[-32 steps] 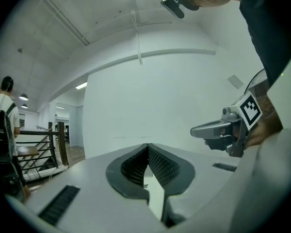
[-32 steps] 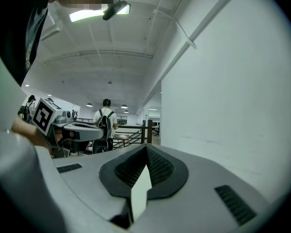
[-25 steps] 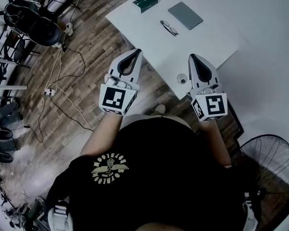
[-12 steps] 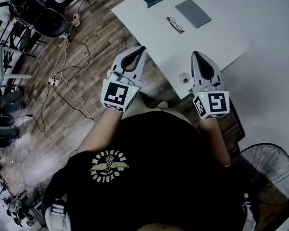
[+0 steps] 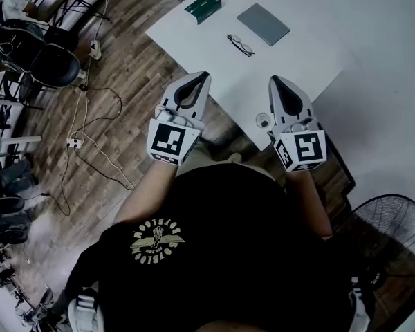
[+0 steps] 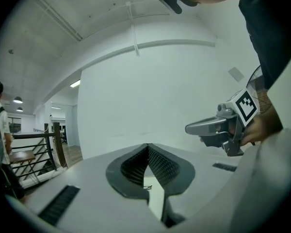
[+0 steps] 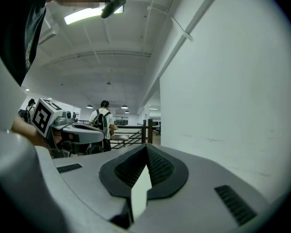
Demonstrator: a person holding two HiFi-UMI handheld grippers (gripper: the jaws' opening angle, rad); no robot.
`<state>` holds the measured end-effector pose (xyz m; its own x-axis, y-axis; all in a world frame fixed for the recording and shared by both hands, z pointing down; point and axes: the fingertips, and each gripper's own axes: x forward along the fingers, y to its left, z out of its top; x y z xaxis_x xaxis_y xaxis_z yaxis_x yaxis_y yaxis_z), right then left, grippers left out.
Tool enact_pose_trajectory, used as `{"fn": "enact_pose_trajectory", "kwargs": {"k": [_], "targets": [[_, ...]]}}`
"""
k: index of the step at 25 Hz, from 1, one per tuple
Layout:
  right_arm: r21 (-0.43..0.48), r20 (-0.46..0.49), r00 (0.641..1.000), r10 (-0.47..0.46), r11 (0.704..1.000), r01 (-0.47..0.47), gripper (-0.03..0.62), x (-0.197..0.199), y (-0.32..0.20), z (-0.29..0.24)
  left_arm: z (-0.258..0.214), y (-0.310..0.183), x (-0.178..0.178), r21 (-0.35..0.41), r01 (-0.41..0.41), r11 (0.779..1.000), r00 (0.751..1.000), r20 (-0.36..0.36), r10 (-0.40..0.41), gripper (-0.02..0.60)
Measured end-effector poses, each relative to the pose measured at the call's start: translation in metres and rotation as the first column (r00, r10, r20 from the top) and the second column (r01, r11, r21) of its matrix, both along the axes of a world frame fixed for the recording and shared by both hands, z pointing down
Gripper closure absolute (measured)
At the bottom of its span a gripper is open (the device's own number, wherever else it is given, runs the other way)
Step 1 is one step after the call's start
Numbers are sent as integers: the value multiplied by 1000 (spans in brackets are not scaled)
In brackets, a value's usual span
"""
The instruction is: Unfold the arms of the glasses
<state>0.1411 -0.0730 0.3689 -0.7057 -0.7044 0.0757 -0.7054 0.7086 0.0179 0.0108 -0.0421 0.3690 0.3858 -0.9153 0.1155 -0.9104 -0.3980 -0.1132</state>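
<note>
Finding left tongs (image 5: 203, 75) and right tongs (image 5: 272, 81) both closed on nothing, I note the glasses (image 5: 241, 44) lie ahead on the table (image 5: 311, 54), between the two and about equally far from each, long axis slanting across my approach. Bare tabletop separates us; a green box (image 5: 203, 6) and grey case (image 5: 263, 23) sit beyond, the table edge just under the left tongs.

Wood-plank floor (image 5: 131, 68) on the left, strewn with loose cables (image 5: 107, 163). Black chairs (image 5: 47, 55) at upper left. White desk (image 5: 318, 33) across the top. Black floor fan (image 5: 391, 237) at lower right. Plain white wall (image 7: 233, 91) close by. Pale ceiling (image 7: 111, 67) with a lit strip lamp (image 7: 82, 15); dark railing (image 7: 149, 130) farther off.
</note>
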Motion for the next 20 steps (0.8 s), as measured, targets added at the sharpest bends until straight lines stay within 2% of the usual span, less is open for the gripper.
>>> {"fn": "enact_pose_trajectory", "kwargs": {"k": [20], "targets": [[-32,-26,988,153,988,-154,595,-76,-70,0,2,-97,-73,-27,-164,986,986,-15,164,575]]}}
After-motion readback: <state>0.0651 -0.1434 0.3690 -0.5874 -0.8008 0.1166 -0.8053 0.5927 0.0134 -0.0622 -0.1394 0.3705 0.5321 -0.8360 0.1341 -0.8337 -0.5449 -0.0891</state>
